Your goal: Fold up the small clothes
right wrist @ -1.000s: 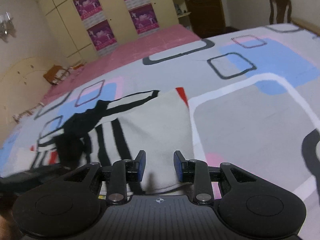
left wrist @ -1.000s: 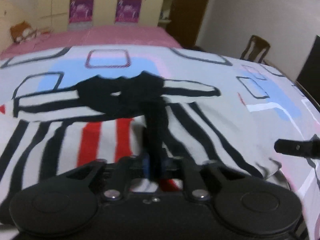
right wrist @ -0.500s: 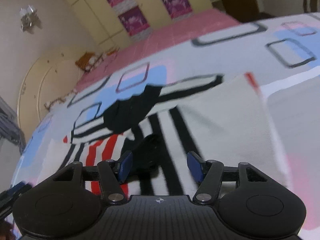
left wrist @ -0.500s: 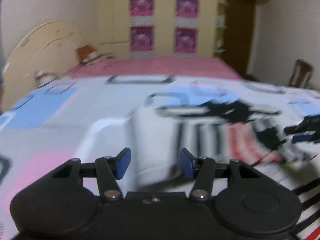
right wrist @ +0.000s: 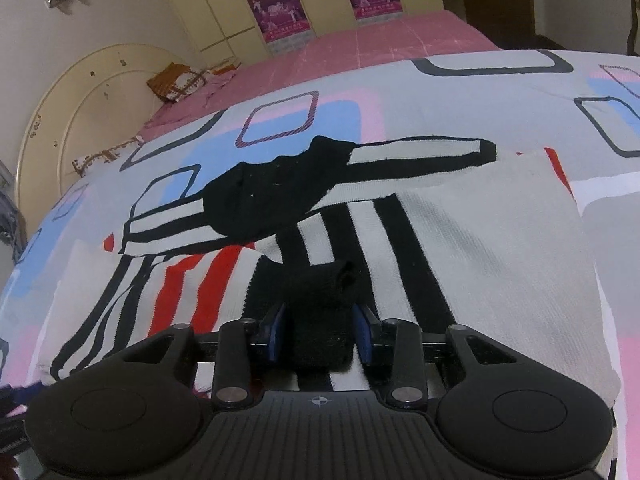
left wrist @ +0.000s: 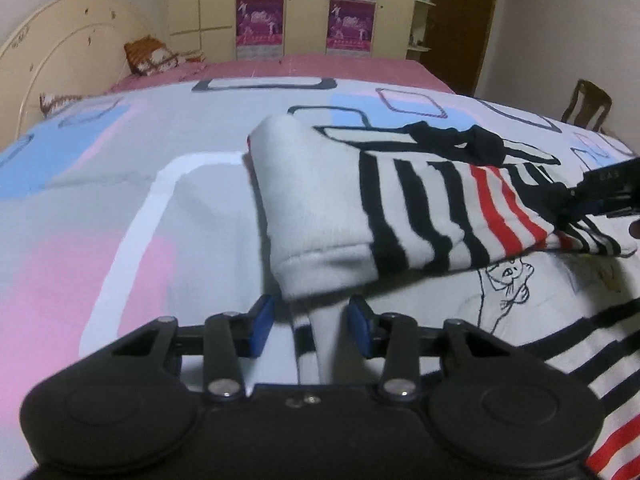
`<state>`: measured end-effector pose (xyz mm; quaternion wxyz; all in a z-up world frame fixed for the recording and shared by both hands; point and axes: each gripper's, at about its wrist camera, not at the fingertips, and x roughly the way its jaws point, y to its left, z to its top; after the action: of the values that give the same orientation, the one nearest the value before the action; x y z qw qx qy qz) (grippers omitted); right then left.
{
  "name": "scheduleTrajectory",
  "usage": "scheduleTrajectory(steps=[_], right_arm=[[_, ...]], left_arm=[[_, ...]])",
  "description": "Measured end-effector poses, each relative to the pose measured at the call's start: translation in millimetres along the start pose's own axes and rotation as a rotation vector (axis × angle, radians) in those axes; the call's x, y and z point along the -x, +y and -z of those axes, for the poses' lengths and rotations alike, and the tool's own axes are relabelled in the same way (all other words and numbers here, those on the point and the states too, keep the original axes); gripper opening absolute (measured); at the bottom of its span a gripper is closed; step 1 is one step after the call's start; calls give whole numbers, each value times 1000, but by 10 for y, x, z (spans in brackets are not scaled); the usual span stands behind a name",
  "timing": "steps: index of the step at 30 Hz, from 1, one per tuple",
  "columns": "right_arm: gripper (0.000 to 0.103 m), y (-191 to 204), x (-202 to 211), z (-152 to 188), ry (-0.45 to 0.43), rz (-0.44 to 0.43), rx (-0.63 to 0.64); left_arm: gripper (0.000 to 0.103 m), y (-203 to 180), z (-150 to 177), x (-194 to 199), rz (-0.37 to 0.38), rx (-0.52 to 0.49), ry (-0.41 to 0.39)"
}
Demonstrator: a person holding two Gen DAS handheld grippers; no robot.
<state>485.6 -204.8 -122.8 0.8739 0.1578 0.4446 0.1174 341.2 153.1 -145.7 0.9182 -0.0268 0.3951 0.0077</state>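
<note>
I am folding a striped sweater (left wrist: 420, 208) that lies on the bedspread (left wrist: 120, 208), in the near part of the bed. My left gripper (left wrist: 310, 326) stands with its two blue pads parted, and a strip of the white cloth passes between them, just under the rolled white cuff (left wrist: 324, 256); the pads do not seem to press on it, so I judge this gripper is released and only aimed at the edge. My right gripper (right wrist: 318, 332) is clenched on a bunch of the black knit cuff (right wrist: 320, 300), which fills the gap between its pads. In the left view I see this same gripper at the far right, holding the dark end of the sleeve a little above the body of the sweater. To do the fold well, I think I must close the left pads on one clean layer of the hem, not on two. Then both sides should go over together, so that the stripes stay straight. The knit is soft and thick, so it can slip or wrinkle if I pull unevenly.
</note>
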Motion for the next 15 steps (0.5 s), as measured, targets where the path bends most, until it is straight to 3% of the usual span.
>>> scheduleTrajectory(steps=[5, 7, 11, 15], right_arm=[[39, 44, 6, 14, 0, 13, -15], [51, 65, 8, 23, 2, 1, -12], [51, 111, 3, 59, -4, 8, 5], [51, 91, -2, 68, -13, 3, -16]], left_arm=[[42, 10, -23, -49, 8, -2, -10], [40, 22, -5, -21, 21, -12, -5], [42, 49, 64, 20, 25, -41, 3], [42, 131, -23, -56, -14, 5, -15]])
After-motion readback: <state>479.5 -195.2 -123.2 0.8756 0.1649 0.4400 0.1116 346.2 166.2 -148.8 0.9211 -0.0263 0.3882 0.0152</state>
